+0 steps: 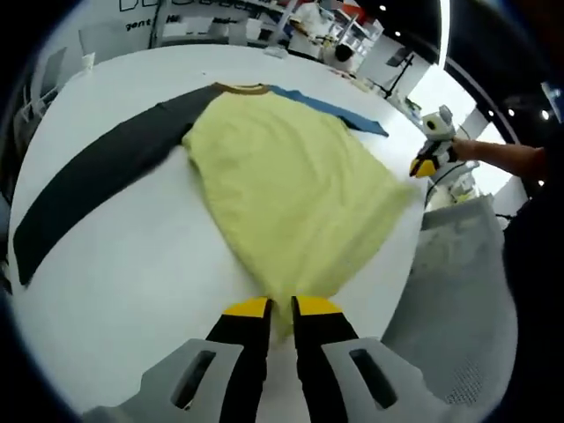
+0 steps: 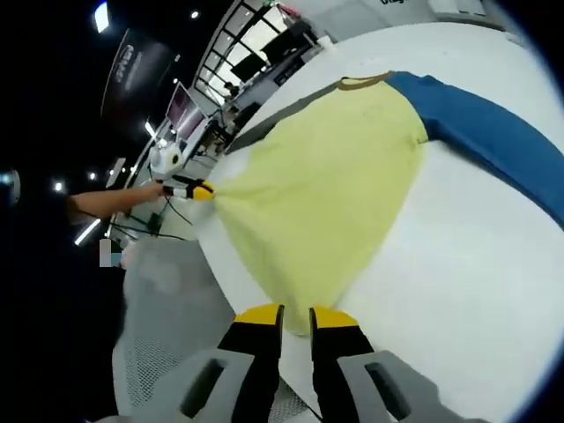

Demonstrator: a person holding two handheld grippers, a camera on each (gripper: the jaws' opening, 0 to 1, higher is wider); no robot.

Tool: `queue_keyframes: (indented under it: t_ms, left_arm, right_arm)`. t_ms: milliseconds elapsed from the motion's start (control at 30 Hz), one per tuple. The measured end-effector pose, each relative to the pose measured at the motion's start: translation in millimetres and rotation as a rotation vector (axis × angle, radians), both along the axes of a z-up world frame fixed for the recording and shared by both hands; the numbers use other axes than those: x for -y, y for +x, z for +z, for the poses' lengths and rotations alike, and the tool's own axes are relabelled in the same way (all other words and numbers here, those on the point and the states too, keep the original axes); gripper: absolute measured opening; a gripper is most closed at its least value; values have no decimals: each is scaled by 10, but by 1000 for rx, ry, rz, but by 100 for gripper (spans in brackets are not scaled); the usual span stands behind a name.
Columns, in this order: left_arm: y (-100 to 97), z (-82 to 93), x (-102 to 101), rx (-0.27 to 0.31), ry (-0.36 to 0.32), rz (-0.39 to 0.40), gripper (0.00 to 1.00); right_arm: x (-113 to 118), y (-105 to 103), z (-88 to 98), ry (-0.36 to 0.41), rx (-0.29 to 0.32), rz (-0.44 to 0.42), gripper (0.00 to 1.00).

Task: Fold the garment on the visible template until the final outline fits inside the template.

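Across the white round table (image 1: 132, 264) lies a long-sleeved shirt (image 1: 291, 194), spread flat with its yellow body toward the near edge and its brown-trimmed collar (image 1: 242, 88) pointing to the far side. From the left gripper view, the dark grey sleeve (image 1: 97, 176) stretches out to the left over the table top, well apart from the blue sleeve (image 1: 339, 110), which runs off to the right behind the yellow body. From the right gripper view the same blue sleeve (image 2: 493, 132) sweeps along the right side of the white surface, and the grey one (image 2: 282, 115) shows as a thin strip past the collar. No template outline can be made out on the table in either view. The left gripper (image 1: 280, 310) sits at one corner of the shirt's hem by the table edge, its yellow-tipped jaws drawn nearly together with a fold of yellow cloth pinched between them. The right gripper (image 2: 295, 319) stands at the other hem corner, its jaws likewise close together on the edge of the yellow cloth where it meets the table rim. Each gripper also appears small in the other's view, held by a person's hand (image 1: 493, 154) at the opposite hem corner. Beyond the table edge, a grey mesh surface (image 2: 167, 344) lies below, and desks with monitors (image 2: 256, 66) fill the dim room behind.
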State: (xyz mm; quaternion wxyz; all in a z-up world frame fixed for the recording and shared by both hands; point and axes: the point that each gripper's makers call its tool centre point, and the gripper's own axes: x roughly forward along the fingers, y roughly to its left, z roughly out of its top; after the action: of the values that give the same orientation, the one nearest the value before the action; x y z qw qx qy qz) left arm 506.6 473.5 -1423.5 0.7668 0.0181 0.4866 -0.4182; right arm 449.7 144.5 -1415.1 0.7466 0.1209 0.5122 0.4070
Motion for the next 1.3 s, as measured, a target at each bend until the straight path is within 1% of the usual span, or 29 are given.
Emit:
queue_keyframes:
  t_ms: [33,133,200,267,367,400,467,600,667,733,800,867,967,1033,1067,1133,1167,1200,1233,1267,1300]
  left_arm:
    - [-16,-5,7,-5,-1,0,18]
    - [-88,-18,43,-7,-8,-16,24]
    - [-139,-37,46,-19,-9,-23,26]
    - [-206,-64,49,-42,-9,-27,27]
    - [-252,-60,52,-47,-20,-30,22]
    - [-263,-48,60,-48,-27,-28,21]
    - [-264,-37,88,-46,-45,-24,22]
    - [-294,-31,136,-38,-61,-34,21]
    - [-312,4,168,-32,-76,-48,18]
    - [-300,18,174,-25,-85,-63,11]
    - [-309,68,190,-23,-101,-79,4]
    - [-293,72,189,-28,-114,-80,3]
    - [-254,164,227,-17,-141,-84,3]
    - [-163,248,256,-8,-168,-56,2]
    - [-78,316,275,7,-195,-32,2]
    - [78,389,286,27,-222,23,2]
    - [200,433,282,41,-236,68,2]
    - [283,451,268,46,-242,104,2]
    - [417,446,227,53,-232,171,2]
    - [498,439,198,55,-228,215,2]
    - [584,449,195,45,-243,267,2]
  right_arm:
    - [-12,-20,-44,-24,24,20,12]
    - [-31,-83,-141,-63,46,52,16]
    - [-45,-109,-169,-63,57,53,17]
    - [-25,-123,-209,-83,64,56,20]
    - [32,-111,-235,-106,83,43,20]
    - [36,-106,-225,-96,86,34,20]
    - [-4,-140,-227,-63,53,18,18]
    - [-113,-169,-251,-52,61,27,14]
    - [-141,-155,-233,-37,58,15,8]
    - [-170,-156,-197,-27,59,18,0]
    - [-170,-145,-162,-26,63,20,0]
    - [-165,-130,-110,-18,66,17,0]
    - [-151,-64,13,2,106,30,0]
    - [-124,71,118,14,142,-3,0]
    - [-106,172,192,23,160,-31,0]
    - [-70,331,290,36,191,-74,0]
    - [-25,458,345,42,209,-117,0]
    - [-3,524,367,50,204,-142,0]
    - [41,619,379,49,192,-179,0]
    - [71,686,372,42,190,-205,0]
    - [81,761,378,49,186,-228,0]
